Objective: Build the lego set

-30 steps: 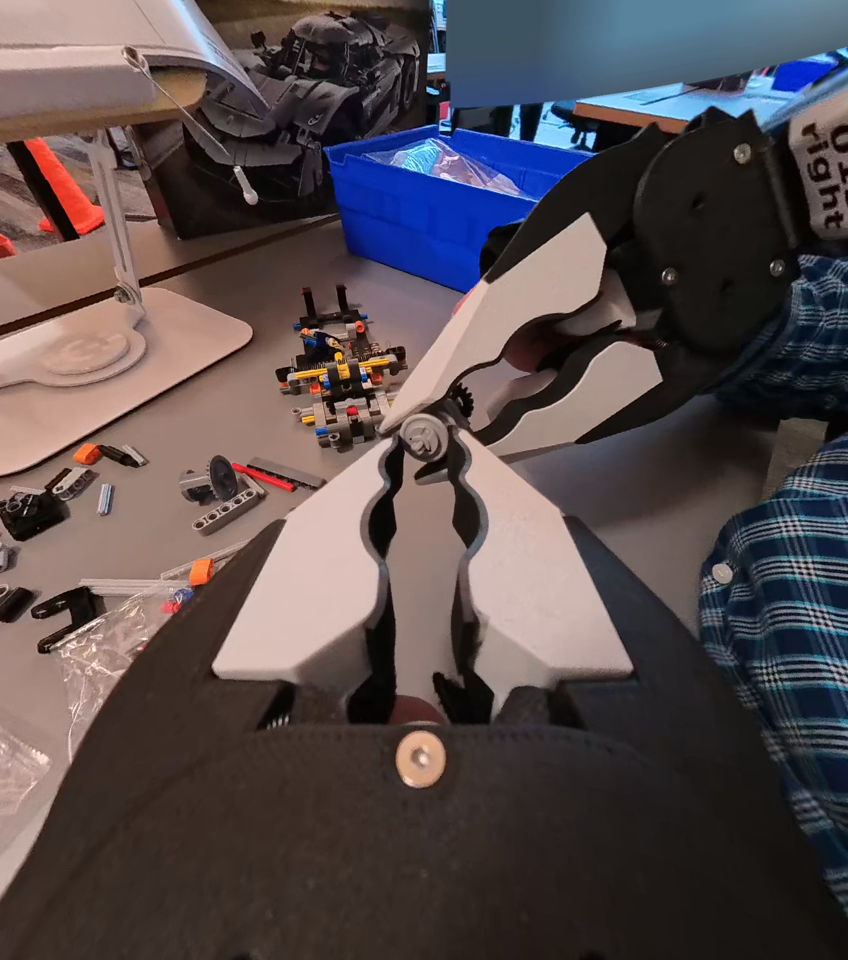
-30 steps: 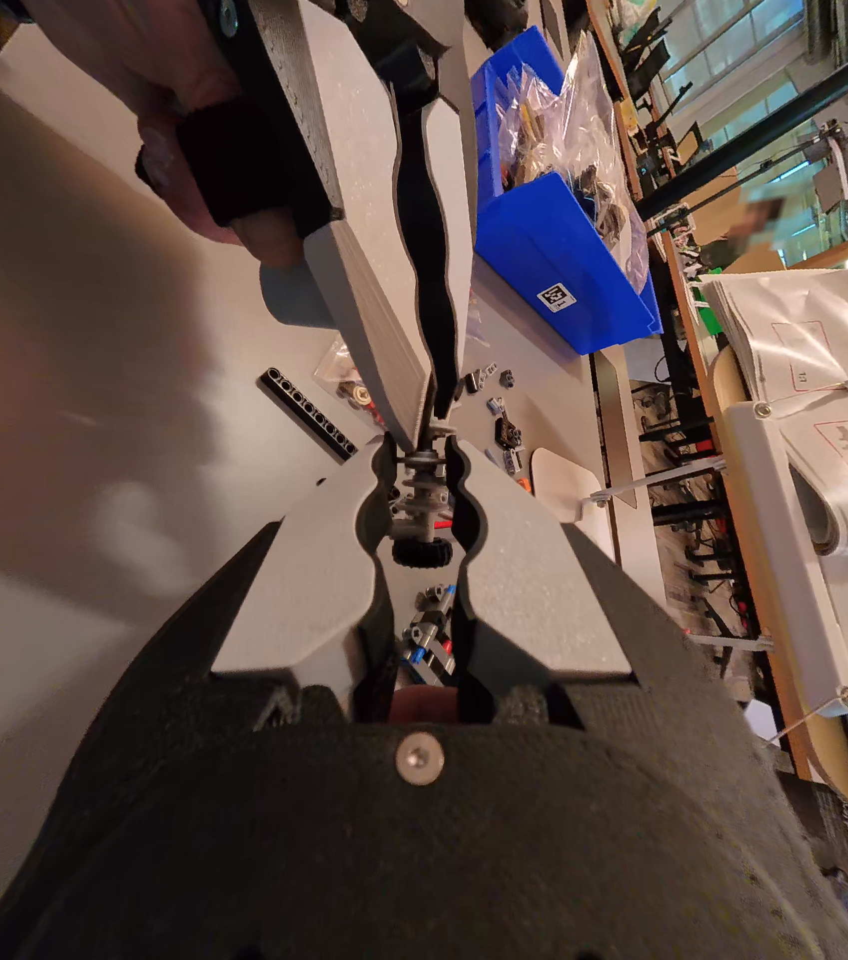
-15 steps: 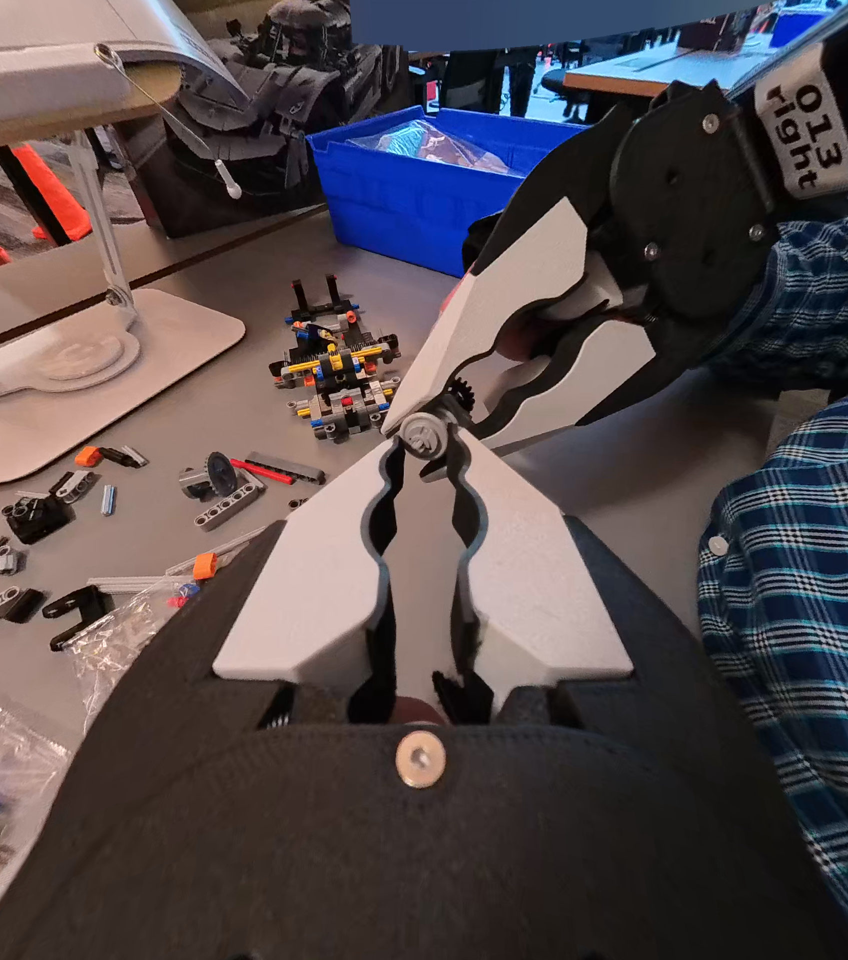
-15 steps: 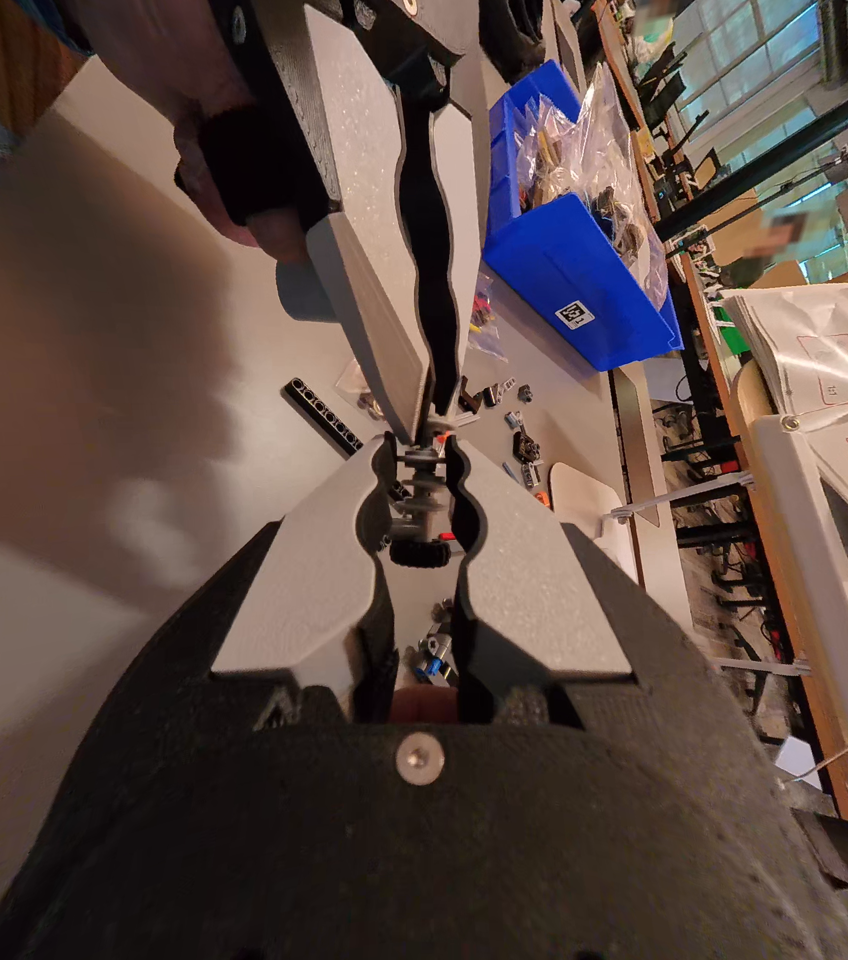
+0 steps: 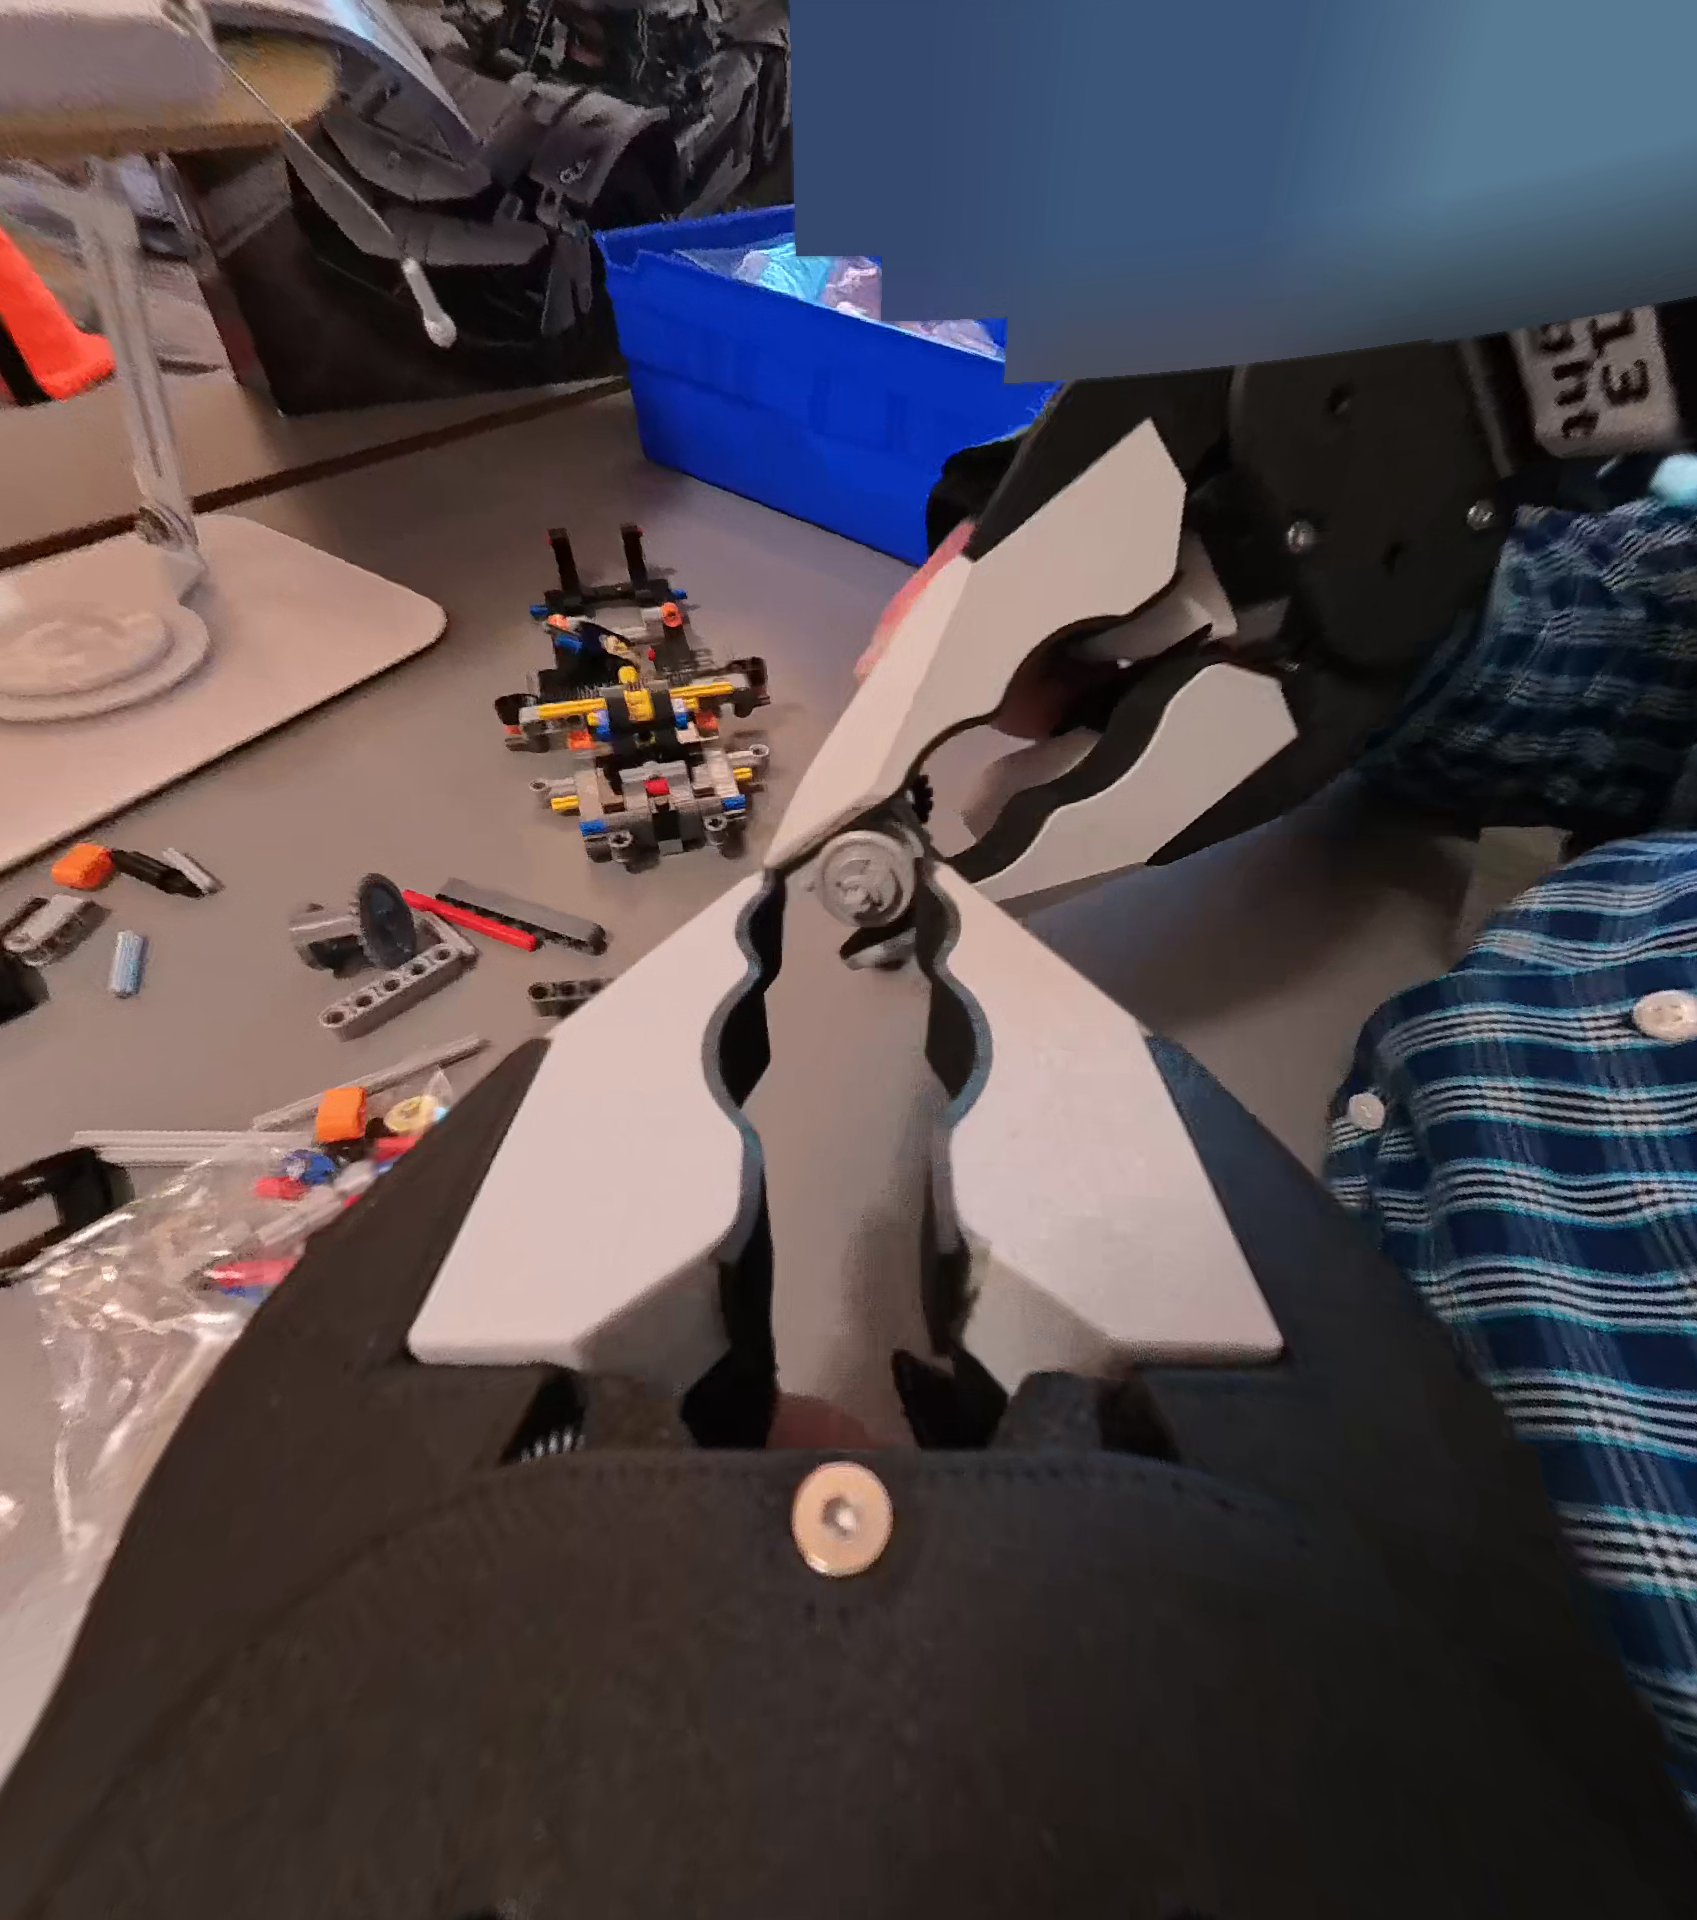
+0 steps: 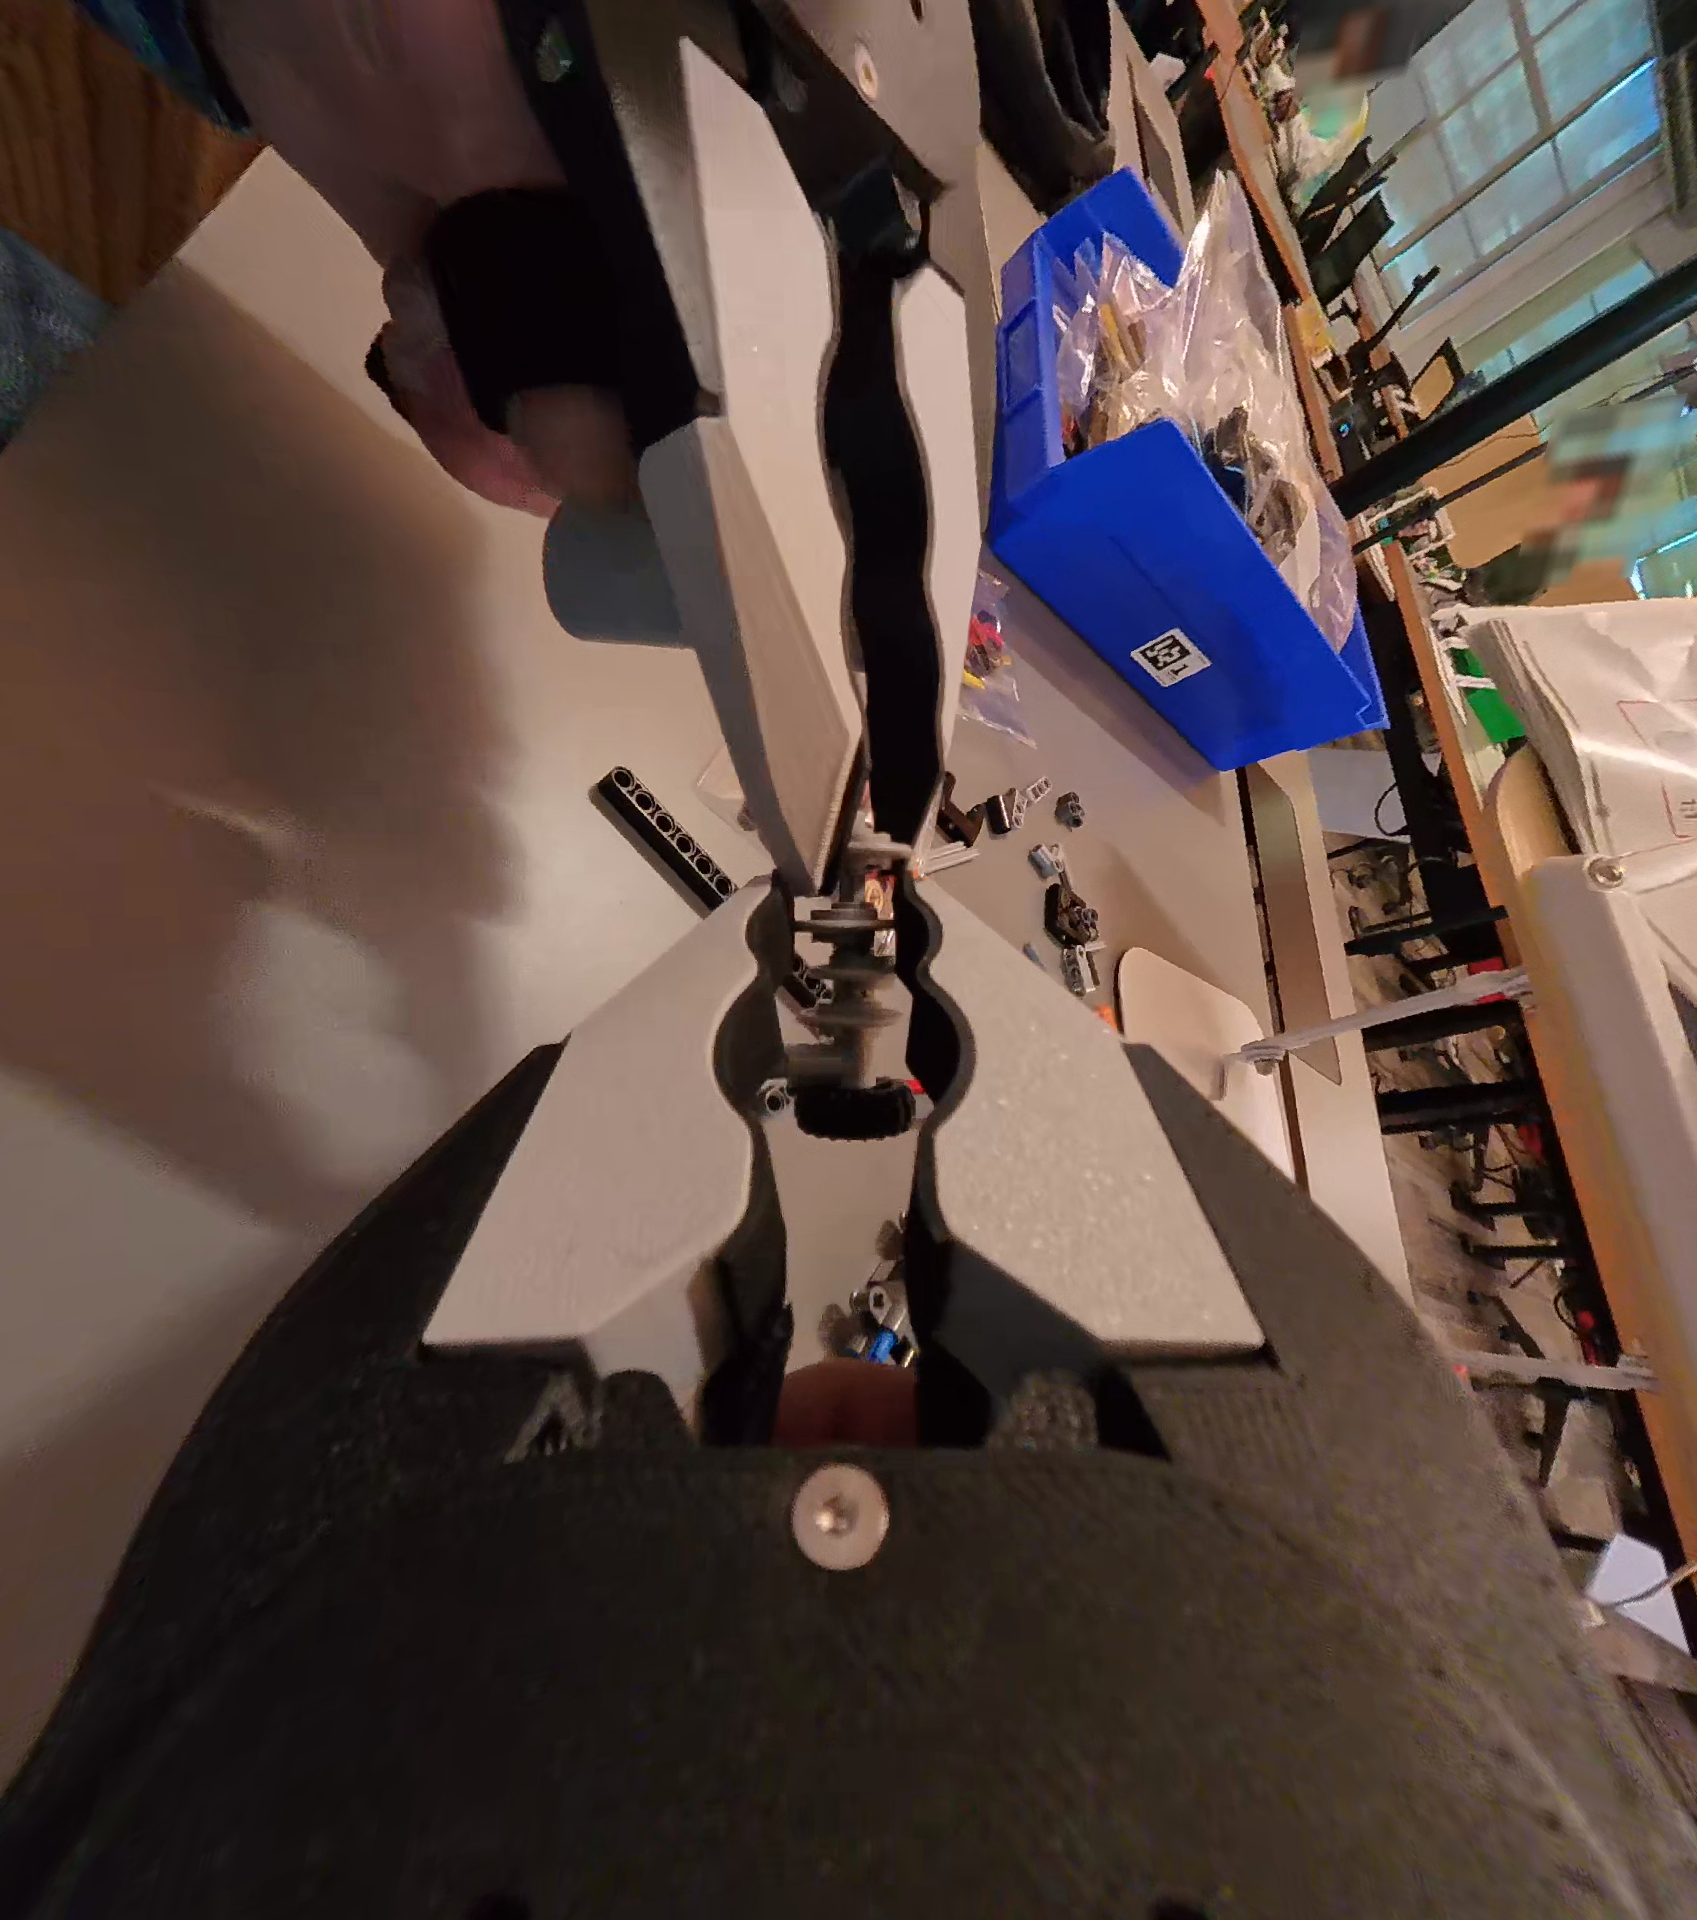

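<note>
Grey axle assembly (image 5: 865,896) between tool tips

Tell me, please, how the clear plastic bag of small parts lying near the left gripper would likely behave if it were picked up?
The clear plastic bag looks thin and crinkled, so it would probably sag rather than hold its shape. The loose small parts visible inside would likely slide toward the lowest corner. Its glossy film may be slippery between the gripper's fingers.

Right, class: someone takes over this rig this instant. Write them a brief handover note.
Left gripper: shut on the grey bush at the axle's end.
Right gripper: shut on the axle piece, which carries a black gear.
Both are held above the table, tips meeting.
Chassis sits part-built beside the blue bin; loose parts and bags lie to its left.
Left: finish this axle piece, fit it, keep building.
</note>
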### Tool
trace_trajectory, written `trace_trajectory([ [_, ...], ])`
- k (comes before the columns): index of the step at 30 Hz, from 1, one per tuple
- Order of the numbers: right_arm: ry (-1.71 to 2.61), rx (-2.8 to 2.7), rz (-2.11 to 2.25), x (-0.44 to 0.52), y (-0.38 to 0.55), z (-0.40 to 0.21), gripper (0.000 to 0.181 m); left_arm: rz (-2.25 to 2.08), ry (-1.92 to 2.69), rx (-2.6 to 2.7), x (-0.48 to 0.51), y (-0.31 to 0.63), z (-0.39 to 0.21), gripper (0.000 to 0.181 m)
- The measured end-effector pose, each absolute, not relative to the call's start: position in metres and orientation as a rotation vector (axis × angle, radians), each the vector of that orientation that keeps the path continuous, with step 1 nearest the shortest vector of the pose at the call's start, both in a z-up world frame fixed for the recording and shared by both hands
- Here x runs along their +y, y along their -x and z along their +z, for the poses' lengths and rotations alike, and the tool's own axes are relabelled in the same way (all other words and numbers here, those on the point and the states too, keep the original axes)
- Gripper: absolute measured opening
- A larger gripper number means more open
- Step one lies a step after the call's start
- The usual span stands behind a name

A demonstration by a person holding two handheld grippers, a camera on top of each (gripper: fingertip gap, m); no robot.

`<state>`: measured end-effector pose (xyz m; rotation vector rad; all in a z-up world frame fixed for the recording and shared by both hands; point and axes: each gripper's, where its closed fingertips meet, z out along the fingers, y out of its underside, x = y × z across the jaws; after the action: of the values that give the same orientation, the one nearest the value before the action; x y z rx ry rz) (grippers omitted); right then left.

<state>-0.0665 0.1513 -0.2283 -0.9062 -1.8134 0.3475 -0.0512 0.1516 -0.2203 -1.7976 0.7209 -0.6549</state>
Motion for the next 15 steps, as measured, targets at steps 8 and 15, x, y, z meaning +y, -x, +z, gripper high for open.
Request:
trace_trajectory([
  [8,0.857,-1.826,0.329,0.1491,0.0653,-0.2295,0.016,-0.776,1.825,0.734,0.1458,0.0459,-0.2228,0.016],
  [15,0.895,-1.802,0.394,0.1505,0.0641,-0.2260,0.016,-0.688,1.777,0.718,0.1477,0.0458,-0.2187,0.015],
])
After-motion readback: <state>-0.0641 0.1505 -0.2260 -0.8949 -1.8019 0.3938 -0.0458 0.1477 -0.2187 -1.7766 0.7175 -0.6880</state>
